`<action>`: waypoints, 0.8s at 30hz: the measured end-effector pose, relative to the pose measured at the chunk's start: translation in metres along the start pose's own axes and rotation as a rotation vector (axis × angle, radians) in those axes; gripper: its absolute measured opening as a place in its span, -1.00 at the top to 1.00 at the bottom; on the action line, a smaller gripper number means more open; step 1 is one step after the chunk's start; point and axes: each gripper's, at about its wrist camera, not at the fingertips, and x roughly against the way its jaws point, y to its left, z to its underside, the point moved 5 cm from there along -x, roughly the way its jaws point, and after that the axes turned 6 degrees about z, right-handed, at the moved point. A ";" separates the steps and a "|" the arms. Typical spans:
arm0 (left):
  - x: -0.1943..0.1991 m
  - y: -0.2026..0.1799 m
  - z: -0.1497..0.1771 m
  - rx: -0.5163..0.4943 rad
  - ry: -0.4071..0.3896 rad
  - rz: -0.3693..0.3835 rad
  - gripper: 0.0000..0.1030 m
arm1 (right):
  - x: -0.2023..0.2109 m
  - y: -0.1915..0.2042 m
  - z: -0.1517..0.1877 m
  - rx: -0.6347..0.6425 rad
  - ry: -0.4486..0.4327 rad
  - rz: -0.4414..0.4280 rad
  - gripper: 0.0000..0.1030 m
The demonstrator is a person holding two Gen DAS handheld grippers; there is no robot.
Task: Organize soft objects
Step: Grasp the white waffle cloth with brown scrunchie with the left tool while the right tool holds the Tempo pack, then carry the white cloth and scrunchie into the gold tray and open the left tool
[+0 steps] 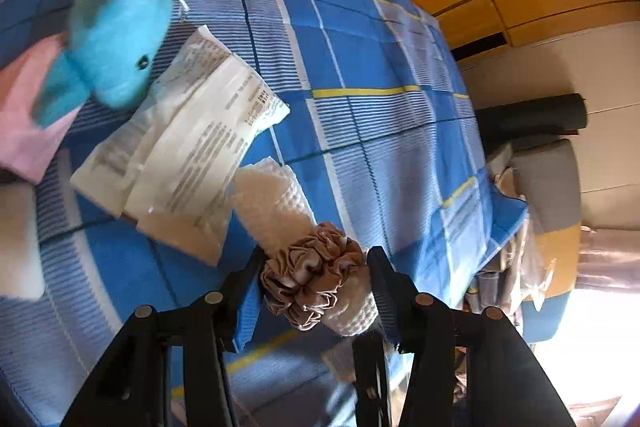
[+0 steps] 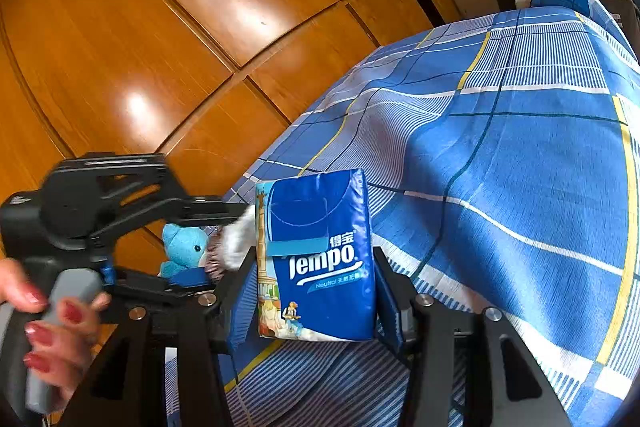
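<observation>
Left gripper [image 1: 316,287]: jaws partly closed, pads pressing both sides of a rolled white waffle cloth [image 1: 276,203] with a brown scrunchie [image 1: 312,275] around it – gripped, near end held off the bedsheet.
Left gripper in right view: seen from the side at frame left, a hand [image 2: 52,323] with red nails on its grey handle; white fuzzy cloth end at its tips.
Right gripper [image 2: 316,283]: jaws part-way closed on a blue Tempo tissue pack [image 2: 320,259] – pack upright between the pads, held at both sides.
Bedsheet [image 1: 400,131]: blue plaid with white and yellow lines.
Blue plush toy [image 1: 112,43]: blurred, upper left in the left view, beside a pink cloth [image 1: 28,115].
White printed plastic packs [image 1: 188,151]: lying flat on the bedsheet, between plush toy and waffle cloth, touching the cloth's far end.
Background: orange wooden cabinet doors [image 2: 160,27] behind the bed.
</observation>
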 end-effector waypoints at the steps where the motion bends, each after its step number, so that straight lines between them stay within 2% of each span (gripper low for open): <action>1: 0.004 -0.001 0.003 0.003 -0.006 0.010 0.03 | 0.000 0.000 0.000 0.001 0.000 0.001 -0.02; 5: 0.027 -0.002 0.022 0.002 -0.022 0.047 0.03 | 0.001 0.000 0.000 0.002 0.002 0.004 -0.02; 11: 0.065 -0.011 0.063 -0.077 -0.044 0.074 0.03 | 0.001 0.001 0.000 0.005 0.004 0.014 -0.02; 16: 0.104 -0.017 0.103 -0.202 -0.088 0.057 0.03 | 0.000 0.002 0.001 0.007 0.006 0.023 -0.02; 22: 0.158 -0.018 0.160 -0.405 -0.179 -0.012 0.03 | -0.001 0.004 0.002 0.010 0.010 0.040 -0.02; 24: 0.172 -0.016 0.173 -0.446 -0.208 -0.034 0.03 | -0.001 0.005 0.003 0.010 0.009 0.046 -0.02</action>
